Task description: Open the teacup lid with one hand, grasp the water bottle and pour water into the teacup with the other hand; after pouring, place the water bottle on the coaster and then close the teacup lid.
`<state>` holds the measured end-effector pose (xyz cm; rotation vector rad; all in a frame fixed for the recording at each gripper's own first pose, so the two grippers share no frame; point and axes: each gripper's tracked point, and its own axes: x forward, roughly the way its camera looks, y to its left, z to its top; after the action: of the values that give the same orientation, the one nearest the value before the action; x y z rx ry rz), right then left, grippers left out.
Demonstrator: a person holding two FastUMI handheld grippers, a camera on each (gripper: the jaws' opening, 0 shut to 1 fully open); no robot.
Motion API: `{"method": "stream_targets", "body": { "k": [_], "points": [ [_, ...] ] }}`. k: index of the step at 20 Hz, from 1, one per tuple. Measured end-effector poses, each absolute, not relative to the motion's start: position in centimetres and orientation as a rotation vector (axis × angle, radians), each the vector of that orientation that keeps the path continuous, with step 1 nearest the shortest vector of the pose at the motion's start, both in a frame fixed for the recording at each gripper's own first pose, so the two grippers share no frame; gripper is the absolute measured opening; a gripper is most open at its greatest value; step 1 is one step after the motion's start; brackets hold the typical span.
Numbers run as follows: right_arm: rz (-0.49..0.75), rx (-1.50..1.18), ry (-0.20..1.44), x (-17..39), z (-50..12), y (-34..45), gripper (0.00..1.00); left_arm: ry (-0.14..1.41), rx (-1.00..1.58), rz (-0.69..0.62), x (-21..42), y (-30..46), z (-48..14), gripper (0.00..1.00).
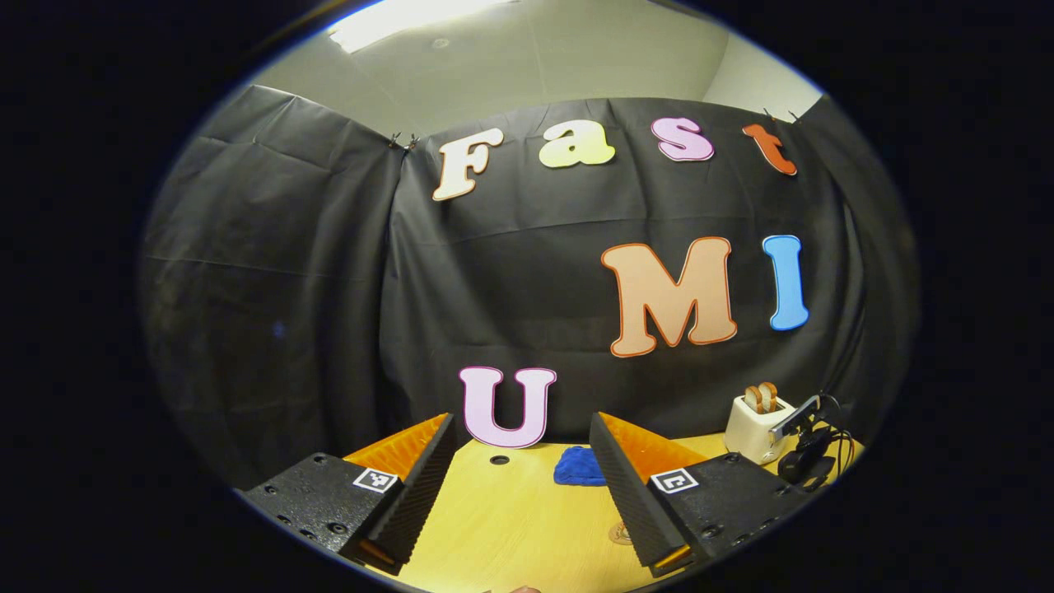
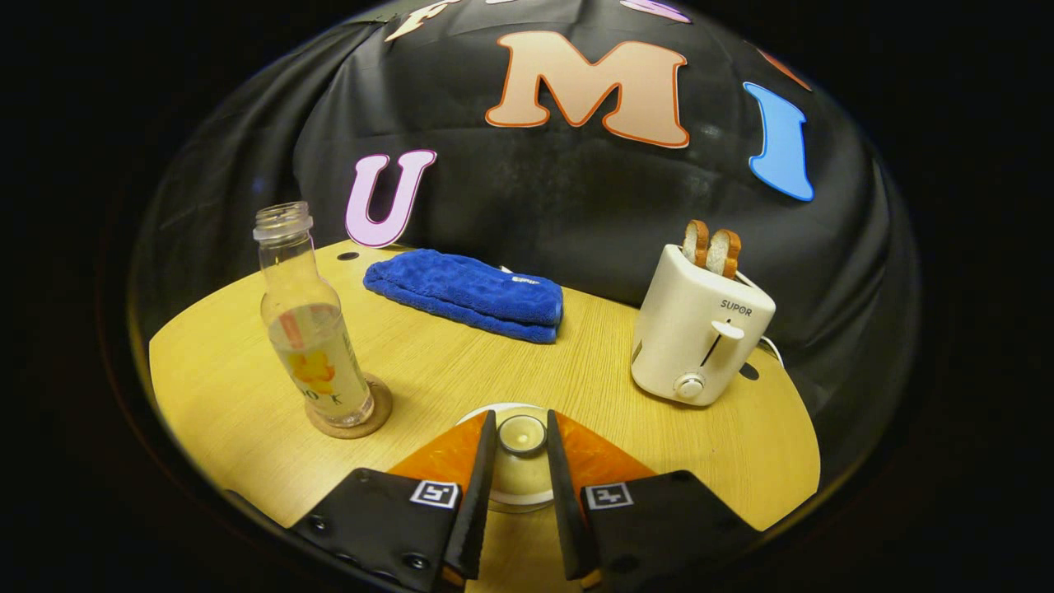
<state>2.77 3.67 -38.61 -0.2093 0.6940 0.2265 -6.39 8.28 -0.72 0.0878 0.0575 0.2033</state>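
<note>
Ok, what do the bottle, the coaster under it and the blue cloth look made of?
Bottle: clear, glossy, glass or hard plastic; liquid shows through it. Coaster: matte, speckled brown, probably cork. Cloth: fuzzy pile, likely microfibre.

My right gripper's fingers cover both sides of the teacup lid; cup body below it hidden, can't tell if they're pressing the knob. Coaster mostly under the water bottle. In left gripper view, blue towel partly behind my finger, small glassy thing beside that finger unidentifiable
</note>
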Motion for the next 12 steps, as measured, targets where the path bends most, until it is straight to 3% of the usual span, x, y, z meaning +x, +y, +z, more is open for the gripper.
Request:
{"method": "stream_targets", "body": {
  "k": [2,6,7,9,12],
  "points": [
    [0.222,-0.227,0.691,2.7,-38.5,3.7,0.46,0.06,0.088,0.205,-6.5,8.3,-0.7,0.93],
    [0.223,-0.24,0.688,2.8,-38.4,4.0,0.3,0.063,0.087,0.201,-6.6,8.3,-0.9,0.95],
    [0.216,-0.229,0.689,2.8,-38.2,3.9,0.31,0.064,0.087,0.198,-6.6,8.3,-0.9,0.95],
    [0.207,-0.193,0.688,2.7,-37.4,4.0,0.24,0.068,0.087,0.189,-6.4,8.2,-1.3,0.95],
    [0.207,-0.157,0.66,3.2,-35.1,4.2,0.27,0.073,0.074,0.149,-5.8,7.3,-2.4,0.95]
  ]
}}
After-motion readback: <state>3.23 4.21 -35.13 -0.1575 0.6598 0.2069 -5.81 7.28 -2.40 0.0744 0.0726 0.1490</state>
